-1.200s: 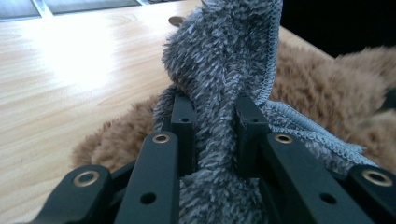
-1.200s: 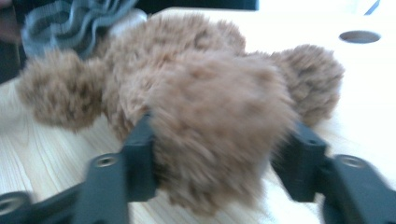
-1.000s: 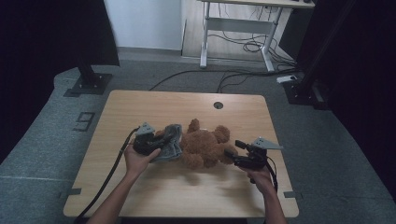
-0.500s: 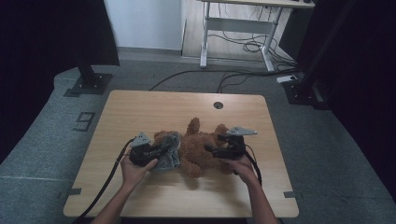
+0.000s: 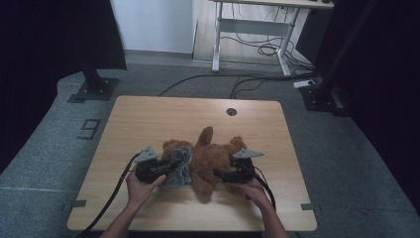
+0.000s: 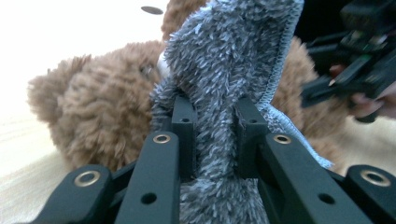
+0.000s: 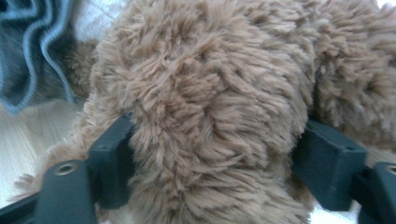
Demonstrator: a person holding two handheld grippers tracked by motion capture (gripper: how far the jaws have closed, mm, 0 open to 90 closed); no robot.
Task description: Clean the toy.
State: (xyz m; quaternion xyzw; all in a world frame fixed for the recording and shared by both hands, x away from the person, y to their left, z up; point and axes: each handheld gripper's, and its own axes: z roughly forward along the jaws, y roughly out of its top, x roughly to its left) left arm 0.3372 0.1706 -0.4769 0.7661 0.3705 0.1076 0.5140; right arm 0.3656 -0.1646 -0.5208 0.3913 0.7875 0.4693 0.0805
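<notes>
A brown teddy bear (image 5: 210,158) lies on the wooden table (image 5: 148,119), with a grey fluffy cloth (image 5: 181,166) draped against its left side. My left gripper (image 5: 171,166) is shut on a fold of that cloth (image 6: 224,84), and its jaws (image 6: 215,126) pinch the pile right in front of the bear (image 6: 88,107). My right gripper (image 5: 218,173) comes in from the bear's right side. Its jaws have just been closing and now press into the brown fur (image 7: 210,107) on both sides (image 7: 210,158). The cloth's edge (image 7: 32,46) shows beyond the bear.
A round cable hole (image 5: 231,111) sits near the table's far edge. Beyond the table stand a white desk frame (image 5: 247,34) with cables on the floor and a black stand base (image 5: 94,87) at the left. Bare tabletop surrounds the bear.
My right gripper has moved left from beside the bear onto its body, jaws around the fur. The left hand has drifted slightly toward the person with the cloth still in it.
</notes>
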